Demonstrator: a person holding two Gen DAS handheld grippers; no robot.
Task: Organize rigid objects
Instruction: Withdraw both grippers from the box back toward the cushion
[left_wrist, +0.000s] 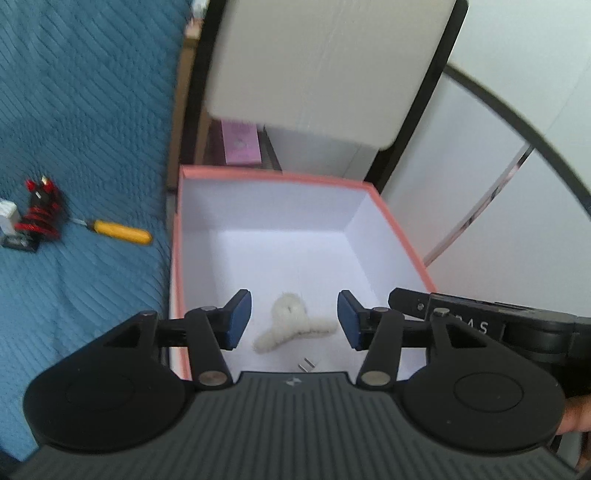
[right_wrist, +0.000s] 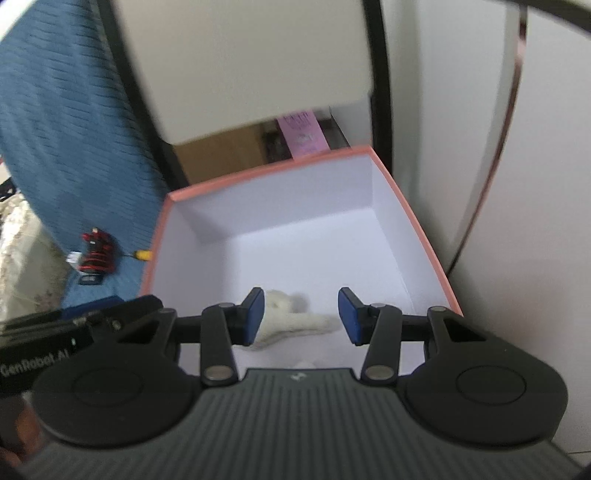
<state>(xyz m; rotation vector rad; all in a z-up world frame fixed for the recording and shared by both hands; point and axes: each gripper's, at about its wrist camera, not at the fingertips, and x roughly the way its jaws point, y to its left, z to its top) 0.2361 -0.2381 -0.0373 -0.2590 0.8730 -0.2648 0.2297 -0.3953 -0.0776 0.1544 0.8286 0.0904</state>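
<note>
2 items sat in the pink box (left_wrist: 176, 258): fluffy hair clip (left_wrist: 291, 325), small metal piece (left_wrist: 307, 365) | left on blue bedspread (left_wrist: 74, 110): red cable bundle (left_wrist: 40, 218), yellow screwdriver (left_wrist: 122, 230), seemingly unsorted | left gripper (left_wrist: 294, 319) spread, empty | right gripper (right_wrist: 301, 315) spread, empty, above box.

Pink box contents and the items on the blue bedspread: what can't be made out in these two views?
- Small metal item beside the fluffy white hair claw, left wrist view: too small to identify, nearly hidden behind the gripper body in the right wrist view.
- Pile by the red coiled cable: white and black pieces cut by the left edge.
- Yellow-handled tool, right wrist view: mostly hidden behind the pink box.
</note>
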